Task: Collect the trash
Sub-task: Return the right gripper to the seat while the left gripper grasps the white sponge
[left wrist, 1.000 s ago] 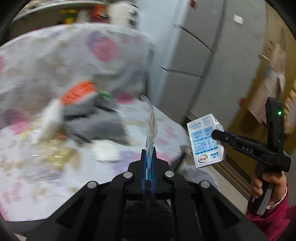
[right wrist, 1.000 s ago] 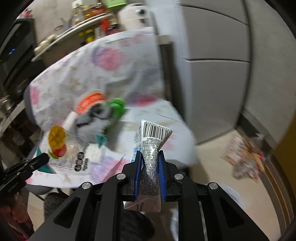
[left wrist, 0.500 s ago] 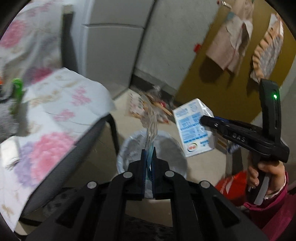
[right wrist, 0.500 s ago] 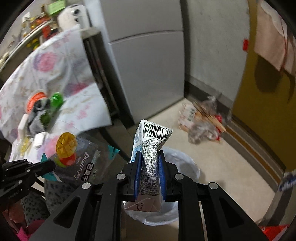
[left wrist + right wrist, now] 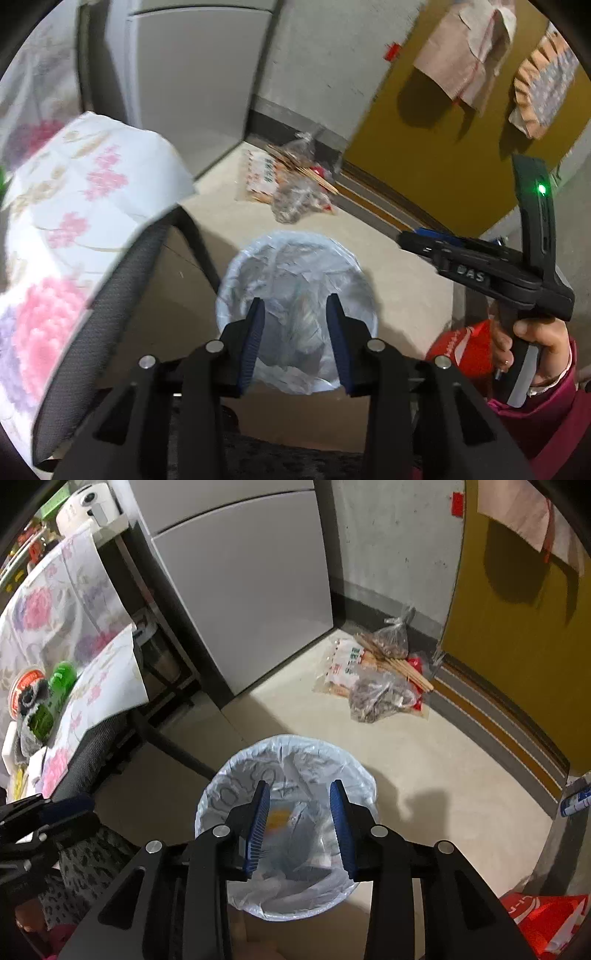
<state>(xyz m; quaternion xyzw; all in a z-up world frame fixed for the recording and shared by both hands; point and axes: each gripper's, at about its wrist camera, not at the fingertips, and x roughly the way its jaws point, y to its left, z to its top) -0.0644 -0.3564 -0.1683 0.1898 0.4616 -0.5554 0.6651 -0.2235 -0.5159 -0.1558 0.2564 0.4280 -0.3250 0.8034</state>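
A round trash bin lined with a white bag (image 5: 236,266) stands on the floor right under both grippers. My left gripper (image 5: 294,306) hangs over its mouth, jaws opening, with nothing between the blue pads. In the right wrist view my right gripper (image 5: 299,788) is above the same bin (image 5: 221,775), jaws also opening and empty. A clear wrapper with a yellow print (image 5: 277,816) lies inside the bag. The milk carton is not clearly visible. The right gripper (image 5: 404,236), held by a hand (image 5: 532,332), reaches in from the right. On the table stay a green bottle (image 5: 62,679) and an orange-lidded tub (image 5: 27,683).
A table with a floral cloth (image 5: 92,192) and a mesh chair back (image 5: 110,280) stand left of the bin. Bags of rubbish and sticks (image 5: 380,694) lie on the floor by the wall, next to a grey fridge (image 5: 240,590). A red bag (image 5: 535,912) sits at the right.
Both grippers swung from the table to above the bin and tilted down. The left let go of the clear wrapper and the right let go of the carton; both are now open.
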